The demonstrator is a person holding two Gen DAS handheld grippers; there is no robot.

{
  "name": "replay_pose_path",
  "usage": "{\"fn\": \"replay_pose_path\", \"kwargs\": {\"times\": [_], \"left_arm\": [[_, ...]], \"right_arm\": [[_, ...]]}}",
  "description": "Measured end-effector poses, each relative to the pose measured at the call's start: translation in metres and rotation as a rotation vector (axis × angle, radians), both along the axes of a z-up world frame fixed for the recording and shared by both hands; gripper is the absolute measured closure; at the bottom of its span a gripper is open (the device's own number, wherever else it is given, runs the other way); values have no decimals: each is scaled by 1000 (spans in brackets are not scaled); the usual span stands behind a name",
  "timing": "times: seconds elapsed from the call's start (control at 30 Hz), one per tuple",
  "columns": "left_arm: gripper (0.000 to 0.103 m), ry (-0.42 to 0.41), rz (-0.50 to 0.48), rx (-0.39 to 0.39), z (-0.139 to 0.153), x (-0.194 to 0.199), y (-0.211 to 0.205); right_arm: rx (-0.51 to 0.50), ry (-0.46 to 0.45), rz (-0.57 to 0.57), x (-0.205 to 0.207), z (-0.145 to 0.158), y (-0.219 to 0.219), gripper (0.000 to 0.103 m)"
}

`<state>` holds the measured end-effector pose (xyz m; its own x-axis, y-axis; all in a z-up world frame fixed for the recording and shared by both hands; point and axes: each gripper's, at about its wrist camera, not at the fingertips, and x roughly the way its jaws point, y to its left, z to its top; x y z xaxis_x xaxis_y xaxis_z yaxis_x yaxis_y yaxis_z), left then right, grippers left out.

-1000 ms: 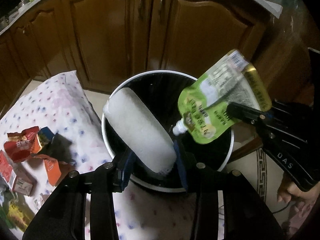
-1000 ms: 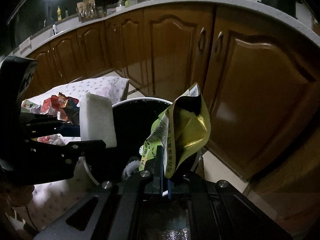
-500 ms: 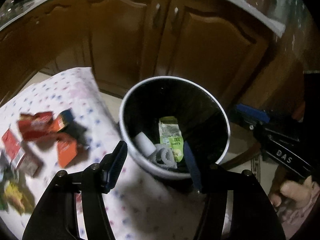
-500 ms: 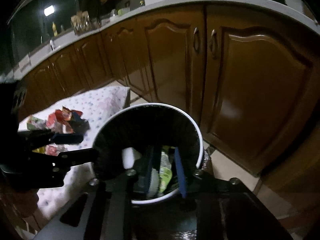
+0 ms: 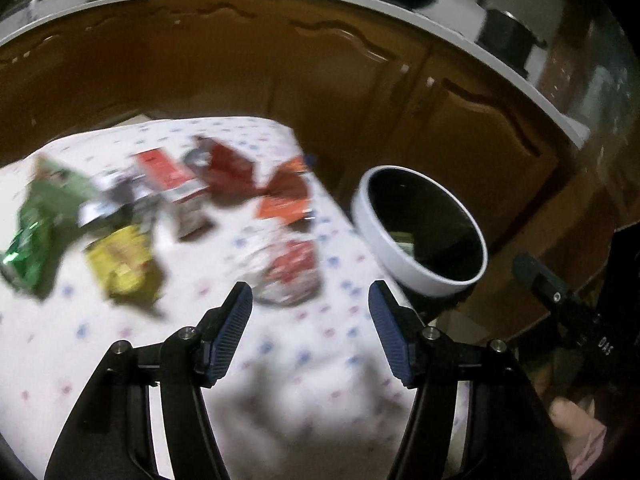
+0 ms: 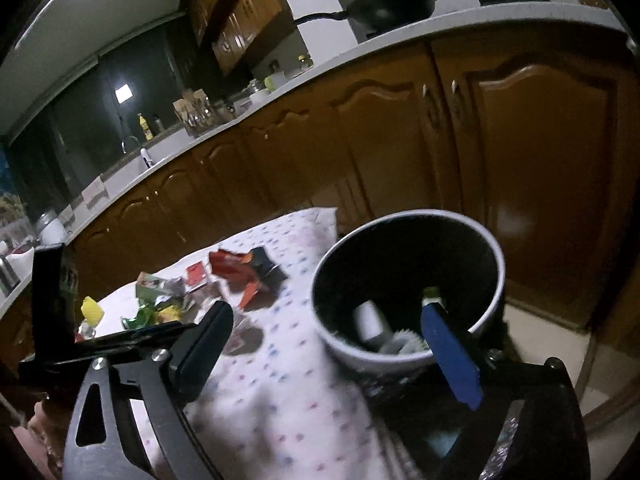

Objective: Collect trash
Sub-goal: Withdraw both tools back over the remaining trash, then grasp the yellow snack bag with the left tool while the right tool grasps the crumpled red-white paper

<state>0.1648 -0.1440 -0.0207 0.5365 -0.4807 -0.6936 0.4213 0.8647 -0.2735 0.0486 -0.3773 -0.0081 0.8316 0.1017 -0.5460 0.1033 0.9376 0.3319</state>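
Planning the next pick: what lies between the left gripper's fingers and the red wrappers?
Left wrist view: a crumpled clear-and-red wrapper on the dotted cloth, just beyond the left gripper.

Your white cloth (image 5: 304, 360) carries small blue and pink dots. On it, left of the bin (image 5: 384, 240), lie a green wrapper (image 5: 36, 232), a yellow packet (image 5: 120, 260), and red and orange wrappers (image 5: 256, 184). The bin is white outside, black inside. Behind it the cabinet doors (image 6: 540, 168) are glossy brown under a grey worktop (image 6: 480, 20). Both claws are black with blue pads (image 5: 234, 336).

Both hand-held grippers (image 5: 310, 300) (image 6: 324, 332) empty, jaws just opening.
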Motion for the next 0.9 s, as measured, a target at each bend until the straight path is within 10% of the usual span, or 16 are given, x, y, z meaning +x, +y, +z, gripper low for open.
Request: {"fn": "replay_pose_path", "kwargs": {"times": [0.47,0.9], "left_arm": [[33,4,198,-15,-15,-10,98],[32,74,233,-50,-24,19,113]], "right_arm": [[-92,33,73,1,-20,83,0],[34,147,143,41,-37,103,1]]}}
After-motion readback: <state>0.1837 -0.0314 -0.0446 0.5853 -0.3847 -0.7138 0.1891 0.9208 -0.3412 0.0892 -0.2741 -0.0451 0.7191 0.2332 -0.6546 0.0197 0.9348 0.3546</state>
